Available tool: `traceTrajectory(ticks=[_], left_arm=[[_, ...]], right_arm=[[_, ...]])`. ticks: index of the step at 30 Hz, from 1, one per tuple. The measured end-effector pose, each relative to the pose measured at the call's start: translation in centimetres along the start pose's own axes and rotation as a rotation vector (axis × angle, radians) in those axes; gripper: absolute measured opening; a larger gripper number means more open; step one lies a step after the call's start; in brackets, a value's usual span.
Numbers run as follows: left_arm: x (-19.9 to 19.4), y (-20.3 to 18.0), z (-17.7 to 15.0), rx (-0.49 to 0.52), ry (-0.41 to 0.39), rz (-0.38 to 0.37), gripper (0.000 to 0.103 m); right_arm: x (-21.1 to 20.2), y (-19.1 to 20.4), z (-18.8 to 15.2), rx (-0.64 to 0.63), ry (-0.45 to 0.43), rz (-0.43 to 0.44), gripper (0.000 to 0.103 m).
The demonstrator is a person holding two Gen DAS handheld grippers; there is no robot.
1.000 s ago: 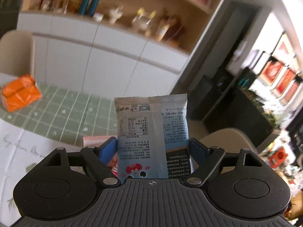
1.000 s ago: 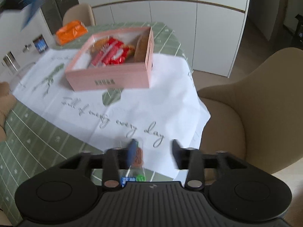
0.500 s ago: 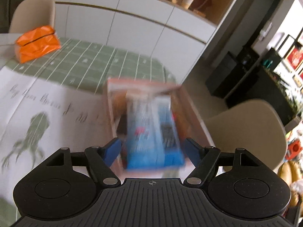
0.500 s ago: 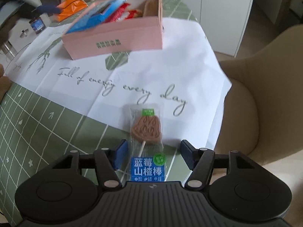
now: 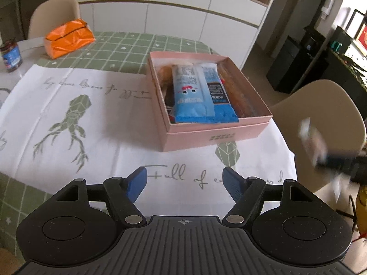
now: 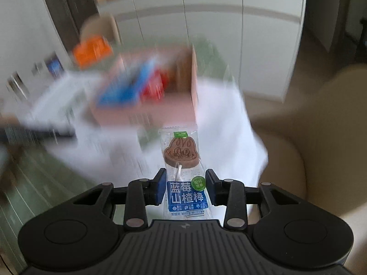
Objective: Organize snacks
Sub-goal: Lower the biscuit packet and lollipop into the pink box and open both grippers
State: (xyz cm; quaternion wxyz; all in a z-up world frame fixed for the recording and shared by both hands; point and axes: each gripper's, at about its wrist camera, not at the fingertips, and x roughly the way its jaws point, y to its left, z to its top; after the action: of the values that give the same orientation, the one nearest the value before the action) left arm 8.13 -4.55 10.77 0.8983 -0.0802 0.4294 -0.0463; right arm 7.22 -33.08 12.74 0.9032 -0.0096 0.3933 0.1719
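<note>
A pink box (image 5: 215, 135) stands on the white cloth and holds a blue snack packet (image 5: 199, 96) lying on top of other snacks. My left gripper (image 5: 184, 183) is open and empty, drawn back in front of the box. My right gripper (image 6: 185, 189) is shut on a wrapped lollipop snack (image 6: 183, 158) with a blue label, held above the table. The right wrist view is blurred; the pink box (image 6: 146, 112) lies beyond the lollipop. The right gripper shows blurred at the right edge of the left wrist view (image 5: 321, 153).
An orange bag (image 5: 68, 37) lies at the far left of the green checked table (image 5: 128, 48). A small jar (image 5: 10, 56) stands at the left edge. A beige chair (image 5: 321, 112) stands right of the table and another (image 5: 54, 13) behind it.
My left gripper lowered the blue packet into the pink box, let it go and drew back open. My right gripper closed on the lollipop snack and lifted it off the table.
</note>
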Motion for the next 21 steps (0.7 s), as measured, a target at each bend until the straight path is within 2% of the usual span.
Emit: traceTrajectory(ticks=[3, 4, 6, 7, 8, 10, 14, 17, 21], left_arm=[[-1.1, 0.1, 0.0, -0.009, -0.017, 0.018, 0.078], [-1.5, 0.1, 0.0, -0.01, -0.023, 0.024, 0.078], [-2.1, 0.2, 0.0, -0.011, -0.035, 0.032, 0.078], [-2.4, 0.2, -0.1, -0.011, -0.039, 0.035, 0.078], [-2.6, 0.2, -0.1, -0.01, -0.043, 0.038, 0.078], [-2.9, 0.4, -0.3, -0.01, -0.045, 0.042, 0.078], [-2.6, 1.7, -1.5, -0.017, -0.031, 0.041, 0.078], [-1.4, 2.7, -3.5, 0.009, -0.021, 0.071, 0.078], [0.4, 4.8, -7.7, -0.015, 0.006, 0.084, 0.077]], right_arm=[[-1.5, 1.2, 5.2, -0.02, -0.124, 0.018, 0.036], [-1.5, 1.6, 6.8, -0.019, -0.151, 0.017, 0.039], [-0.6, 2.2, 10.4, -0.005, -0.182, 0.039, 0.053], [0.3, 2.4, 11.9, 0.007, -0.175, 0.049, 0.071], [1.3, 2.6, 13.0, 0.019, -0.171, 0.041, 0.076], [3.0, 3.3, 13.9, 0.015, -0.156, 0.021, 0.076], [5.0, 4.1, 10.9, 0.038, -0.097, 0.041, 0.077], [6.3, 5.0, 5.8, 0.073, -0.023, 0.062, 0.077], [7.7, 6.9, -2.0, 0.098, 0.046, 0.021, 0.077]])
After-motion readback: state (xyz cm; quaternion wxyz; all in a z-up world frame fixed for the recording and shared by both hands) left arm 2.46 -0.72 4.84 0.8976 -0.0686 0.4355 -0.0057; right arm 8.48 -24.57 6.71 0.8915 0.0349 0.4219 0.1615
